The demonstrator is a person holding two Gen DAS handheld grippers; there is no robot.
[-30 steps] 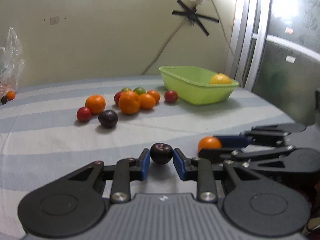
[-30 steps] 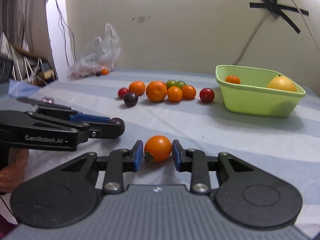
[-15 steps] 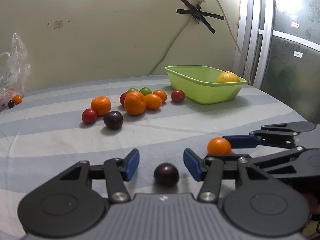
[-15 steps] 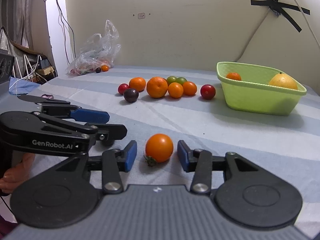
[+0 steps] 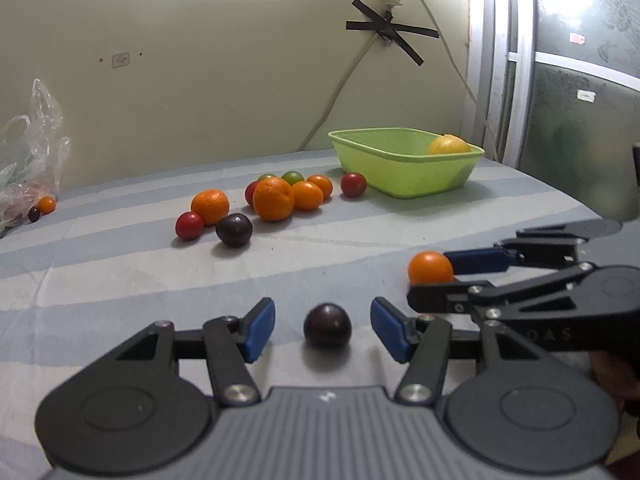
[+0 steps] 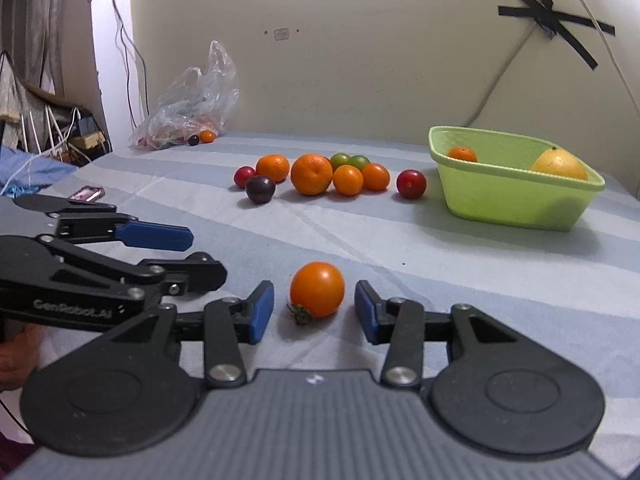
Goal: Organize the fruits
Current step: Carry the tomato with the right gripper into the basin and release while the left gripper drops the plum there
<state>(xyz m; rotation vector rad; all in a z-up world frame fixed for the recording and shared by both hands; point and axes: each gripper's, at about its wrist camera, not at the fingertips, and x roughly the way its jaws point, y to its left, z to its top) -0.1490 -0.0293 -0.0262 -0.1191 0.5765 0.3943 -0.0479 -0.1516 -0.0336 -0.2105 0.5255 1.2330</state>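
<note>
Dark plum (image 5: 327, 325) resting on the striped worktop (image 5: 120, 272), centred between the blue pads of the left claw (image 5: 322, 330); the jaws have just been opening and stand apart from the fruit on both sides, with a clear gap at each pad. Orange tomato (image 6: 317, 289), its green calyx turned toward the camera, lying on the worktop between the pads of the right claw (image 6: 314, 310); these jaws have likewise just been opening and touch nothing. The two claws sit side by side, each visible at the edge of the other's view, the right claw (image 5: 452, 276) to the right of the plum and the left claw (image 6: 192, 256) to the left of the tomato. Farther back, a loose cluster of fruit (image 6: 320, 174) lies on the worktop: oranges, small orange and red tomatoes, two green ones and a second dark plum. To its right stands a green basket (image 6: 512, 204) holding a yellow citrus (image 6: 560, 165) and a small orange fruit (image 6: 462, 155). A clear plastic bag (image 6: 192, 112) lies against the far wall, with two small fruits just beside it.
</note>
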